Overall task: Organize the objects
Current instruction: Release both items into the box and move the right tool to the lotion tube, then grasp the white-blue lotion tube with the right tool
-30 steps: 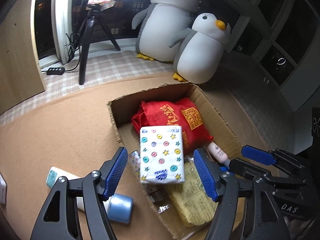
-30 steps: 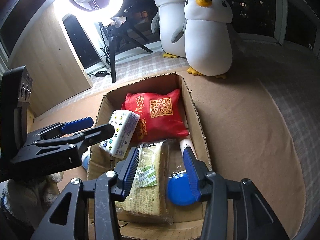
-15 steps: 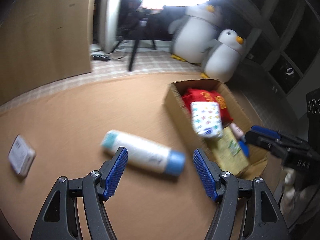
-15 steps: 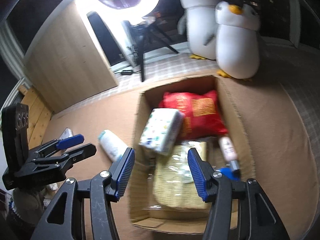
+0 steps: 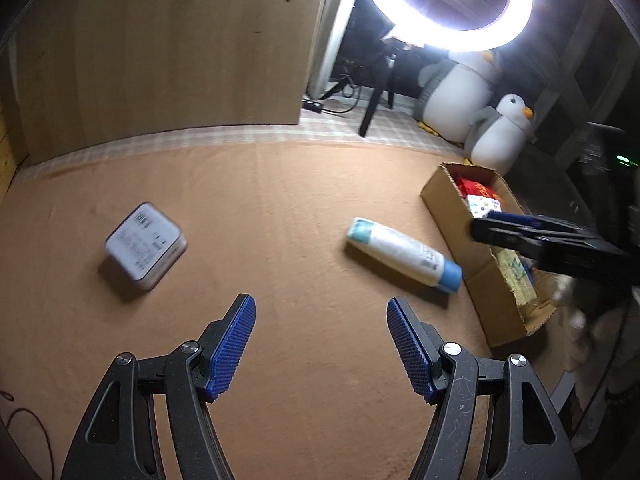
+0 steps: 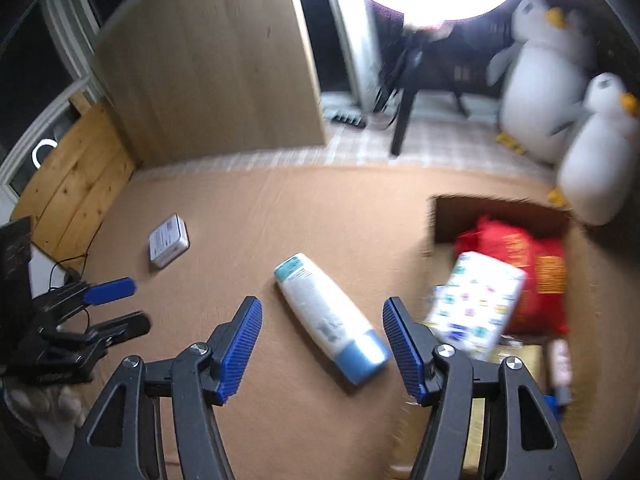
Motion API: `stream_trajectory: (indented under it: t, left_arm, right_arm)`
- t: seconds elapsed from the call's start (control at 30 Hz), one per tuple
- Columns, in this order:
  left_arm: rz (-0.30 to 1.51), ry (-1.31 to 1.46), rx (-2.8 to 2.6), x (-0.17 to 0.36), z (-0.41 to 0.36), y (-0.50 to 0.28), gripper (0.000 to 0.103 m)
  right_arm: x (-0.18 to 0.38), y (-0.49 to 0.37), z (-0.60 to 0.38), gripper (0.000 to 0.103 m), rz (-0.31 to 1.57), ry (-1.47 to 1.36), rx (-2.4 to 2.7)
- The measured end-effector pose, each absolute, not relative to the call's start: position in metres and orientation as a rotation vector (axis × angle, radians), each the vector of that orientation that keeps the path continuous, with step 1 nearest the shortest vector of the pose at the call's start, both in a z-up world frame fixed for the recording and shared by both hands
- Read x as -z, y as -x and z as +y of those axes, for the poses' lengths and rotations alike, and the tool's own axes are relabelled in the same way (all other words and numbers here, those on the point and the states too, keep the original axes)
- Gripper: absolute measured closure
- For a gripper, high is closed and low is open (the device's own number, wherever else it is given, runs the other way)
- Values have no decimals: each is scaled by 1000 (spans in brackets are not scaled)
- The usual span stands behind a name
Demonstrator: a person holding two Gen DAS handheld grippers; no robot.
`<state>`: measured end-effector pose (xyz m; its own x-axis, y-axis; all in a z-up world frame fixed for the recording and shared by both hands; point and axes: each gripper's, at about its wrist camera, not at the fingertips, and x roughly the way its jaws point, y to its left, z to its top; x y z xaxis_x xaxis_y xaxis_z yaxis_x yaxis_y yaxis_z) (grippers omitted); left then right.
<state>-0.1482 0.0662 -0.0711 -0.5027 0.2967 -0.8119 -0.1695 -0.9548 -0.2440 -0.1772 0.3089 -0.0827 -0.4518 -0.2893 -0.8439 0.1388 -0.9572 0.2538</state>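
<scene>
Left gripper (image 5: pixel 321 344): blue-padded jaws spread, nothing between them, poised over bare tan mat (image 5: pixel 280 208); right gripper (image 6: pixel 322 346): jaws opening, not pinching anything, the lower end of the bottle seen in the gap beyond the pads, apart from them.

Bottle (image 6: pixel 330 316): white body, blue cap, teal far end; lying on its side on the mat, just beside the box's left wall, cap end nearest that wall.

Cardboard box (image 5: pixel 452 216): open-topped, on the mat to the right; holds a patterned tissue pack (image 6: pixel 476 300) leaning across a red bag (image 6: pixel 520 256), a yellowish packet (image 5: pixel 516 276) at the near end, and a small pink tube (image 6: pixel 560 362) along the right side.

Small white box (image 5: pixel 144 246): flat, labelled top, alone on the mat, well apart to the left.

Behind the mat: checked cloth (image 6: pixel 432 144); pale wooden panel (image 5: pixel 160 48) upright at left; tripod leg (image 6: pixel 402 124) under a lit ring light (image 5: pixel 452 4); two plush penguins (image 6: pixel 540 80), the smaller near the box's far corner.
</scene>
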Motion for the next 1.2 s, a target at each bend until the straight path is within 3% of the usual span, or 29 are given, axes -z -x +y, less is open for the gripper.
stream_trajectory:
  t: [0.27,0.53,0.9,1.2]
  left_arm:
    - [-249,1401,-2509,78,48,141,31]
    - [-284,1404,-2499,85,45,142,31]
    - [-294,1437,-2478,96,45,144,31]
    - [-296,1449,-2449,104,47,142,31]
  right_arm:
    - [122,224,284,44,-139,-1693,2389]
    - [144,246,283,44,-179,-1821,2328]
    - [150,232,282,44,-294,-1873,2210]
    - [158,208,284,44,-282,-1954,2161]
